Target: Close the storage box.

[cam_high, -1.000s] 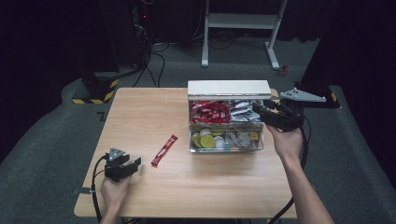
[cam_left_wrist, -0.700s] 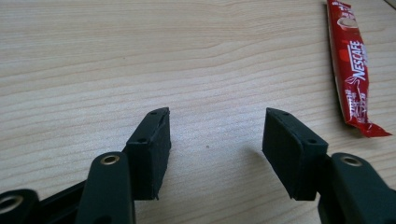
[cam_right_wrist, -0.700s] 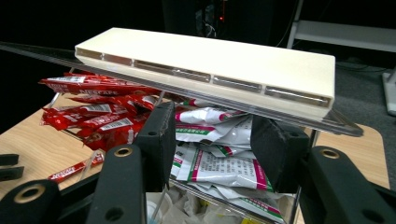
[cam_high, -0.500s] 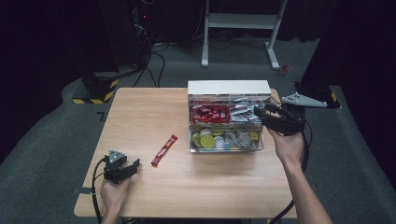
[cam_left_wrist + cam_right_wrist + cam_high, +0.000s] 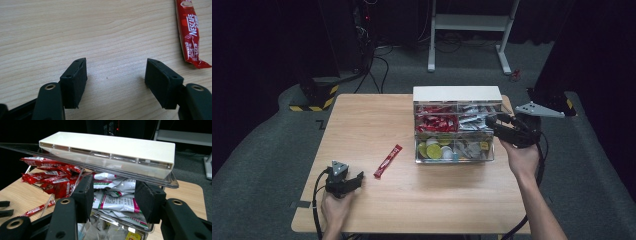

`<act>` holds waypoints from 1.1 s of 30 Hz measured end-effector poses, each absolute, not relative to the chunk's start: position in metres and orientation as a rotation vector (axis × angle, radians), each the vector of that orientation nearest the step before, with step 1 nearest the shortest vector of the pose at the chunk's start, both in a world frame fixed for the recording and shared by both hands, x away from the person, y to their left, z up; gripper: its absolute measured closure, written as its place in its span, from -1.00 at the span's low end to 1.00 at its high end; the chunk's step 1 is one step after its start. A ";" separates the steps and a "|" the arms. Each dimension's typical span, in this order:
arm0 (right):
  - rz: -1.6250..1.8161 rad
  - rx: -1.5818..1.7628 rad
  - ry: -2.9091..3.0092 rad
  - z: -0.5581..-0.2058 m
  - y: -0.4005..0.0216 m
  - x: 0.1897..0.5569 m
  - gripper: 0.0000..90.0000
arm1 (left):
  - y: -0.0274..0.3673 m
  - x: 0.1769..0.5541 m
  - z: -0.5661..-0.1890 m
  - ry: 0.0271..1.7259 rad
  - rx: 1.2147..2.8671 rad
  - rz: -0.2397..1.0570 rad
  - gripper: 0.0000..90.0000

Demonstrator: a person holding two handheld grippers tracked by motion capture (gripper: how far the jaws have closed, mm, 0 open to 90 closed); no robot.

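Wooden table [image 5: 362,120], bearing one clear compartment organizer [image 5: 454,131] with white lid; I count one loose red Nescafé stick [image 5: 388,161] lying left of it, near my left gripper [image 5: 346,183]. Left gripper [image 5: 116,82]: its jaws have just been opening and stand wide, nothing between them. Right gripper [image 5: 113,200]: at the organizer's right end, jaws apart, facing the white sachets [image 5: 117,201]; whether it grips I cannot tell. Step judged: sorting sticks. Next: close on the loose stick.
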State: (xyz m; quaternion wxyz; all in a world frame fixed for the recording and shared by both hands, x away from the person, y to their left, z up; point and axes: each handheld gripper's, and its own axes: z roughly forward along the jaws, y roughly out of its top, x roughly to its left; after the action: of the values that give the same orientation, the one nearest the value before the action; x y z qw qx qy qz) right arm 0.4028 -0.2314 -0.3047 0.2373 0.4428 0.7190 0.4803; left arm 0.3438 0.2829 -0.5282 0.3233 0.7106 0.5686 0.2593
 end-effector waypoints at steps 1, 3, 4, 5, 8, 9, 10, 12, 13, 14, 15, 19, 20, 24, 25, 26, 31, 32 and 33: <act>1.313 1.216 1.972 -0.306 -0.232 0.402 0.10 | 0.283 0.344 -0.528 1.491 1.864 0.681 -0.24; 1.310 1.219 1.974 -0.308 -0.233 0.401 0.10 | 0.283 0.344 -0.528 1.492 1.864 0.677 -0.25; 1.308 1.220 1.974 -0.309 -0.234 0.400 0.10 | 0.283 0.344 -0.528 1.491 1.864 0.677 -0.25; 1.306 1.222 1.975 -0.310 -0.235 0.400 0.10 | 0.282 0.344 -0.528 1.491 1.864 0.676 -0.26; 1.302 1.228 1.978 -0.313 -0.237 0.399 0.10 | 0.283 0.344 -0.528 1.491 1.866 0.674 -0.26; 1.305 1.231 1.977 -0.313 -0.238 0.398 0.10 | 0.283 0.344 -0.528 1.490 1.867 0.675 -0.26; 1.309 1.233 1.974 -0.314 -0.238 0.397 0.10 | 0.283 0.344 -0.528 1.490 1.867 0.675 -0.27; 1.308 1.235 1.976 -0.316 -0.239 0.396 0.10 | 0.282 0.344 -0.528 1.490 1.867 0.672 -0.27; 1.304 1.237 1.979 -0.317 -0.239 0.396 0.10 | 0.282 0.344 -0.528 1.490 1.868 0.672 -0.28; 1.301 1.238 1.981 -0.318 -0.239 0.396 0.10 | 0.282 0.344 -0.528 1.490 1.868 0.672 -0.28; 1.298 1.239 1.983 -0.320 -0.239 0.396 0.10 | 0.282 0.344 -0.528 1.489 1.868 0.671 -0.28; 1.284 1.245 1.987 -0.325 -0.239 0.396 0.10 | 0.282 0.344 -0.528 1.489 1.870 0.670 -0.28; 1.281 1.240 1.985 -0.327 -0.239 0.395 0.10 | 0.282 0.344 -0.528 1.489 1.870 0.670 -0.28; 1.274 1.251 1.989 -0.331 -0.242 0.396 0.10 | 0.282 0.344 -0.528 1.488 1.869 0.671 -0.29; 1.271 1.254 1.991 -0.333 -0.242 0.396 0.09 | 0.282 0.344 -0.528 1.486 1.871 0.672 -0.29; 1.269 1.258 1.991 -0.334 -0.243 0.395 0.09 | 0.282 0.344 -0.528 1.485 1.870 0.671 -0.29; 1.266 1.264 1.987 -0.340 -0.246 0.394 0.08 | 0.282 0.344 -0.528 1.484 1.872 0.669 -0.31; 1.274 1.264 1.978 -0.341 -0.247 0.393 0.08 | 0.282 0.344 -0.529 1.483 1.872 0.670 -0.31; 1.273 1.264 1.975 -0.341 -0.247 0.393 0.08 | 0.282 0.344 -0.528 1.484 1.872 0.670 -0.31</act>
State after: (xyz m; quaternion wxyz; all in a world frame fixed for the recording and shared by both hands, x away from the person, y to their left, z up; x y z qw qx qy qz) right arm 0.3926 -0.2474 -0.3414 0.2344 0.4604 0.7196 0.4639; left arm 0.3442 0.2822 -0.5285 0.3243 0.7138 0.5657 0.2555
